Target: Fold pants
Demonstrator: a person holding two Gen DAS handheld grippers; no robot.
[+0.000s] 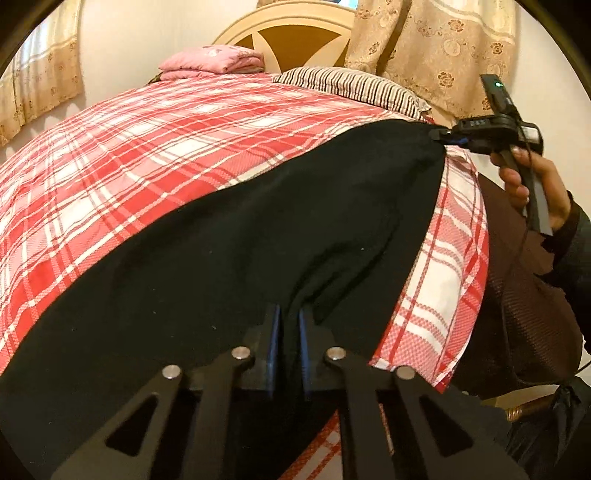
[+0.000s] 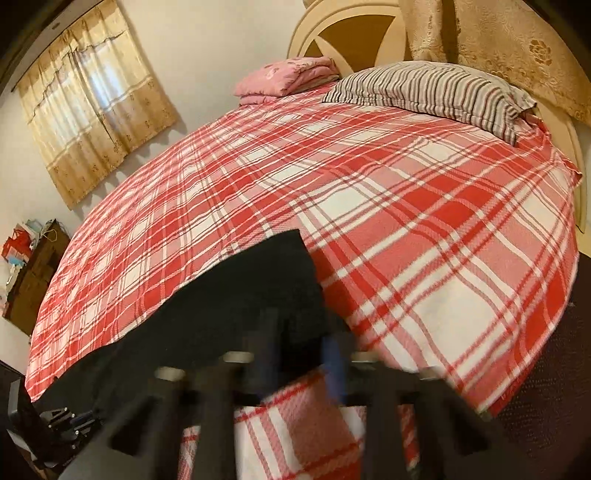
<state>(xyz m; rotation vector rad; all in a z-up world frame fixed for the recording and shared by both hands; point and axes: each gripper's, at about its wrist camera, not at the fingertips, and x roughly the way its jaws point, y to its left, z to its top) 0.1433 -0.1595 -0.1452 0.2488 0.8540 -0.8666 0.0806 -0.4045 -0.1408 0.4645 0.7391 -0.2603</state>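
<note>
Black pants [image 1: 229,266] are laid lengthwise along the bed's [image 1: 155,147] near edge. One end is pinched by left gripper [image 1: 289,325], opposite end by right gripper [image 1: 441,136]; fold w/ both, ends brought together.

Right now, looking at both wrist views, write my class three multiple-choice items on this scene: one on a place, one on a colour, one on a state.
1. Where does the striped pillow lie?
A. At the headboard end of the bed
B. On the floor
C. On top of the pants

2. What colour are the pants?
A. Pink
B. Black
C. Beige

3. What is the state of the left gripper?
A. Wide open above the bed
B. Shut on the pants
C. Shut on the pillow

Answers:
1 A, the pillow rests on the plaid bedsheet just below the headboard.
2 B, the cloth spread over the sheet is black.
3 B, in the left wrist view a ridge of black cloth is pinched between its blue pads.
</note>
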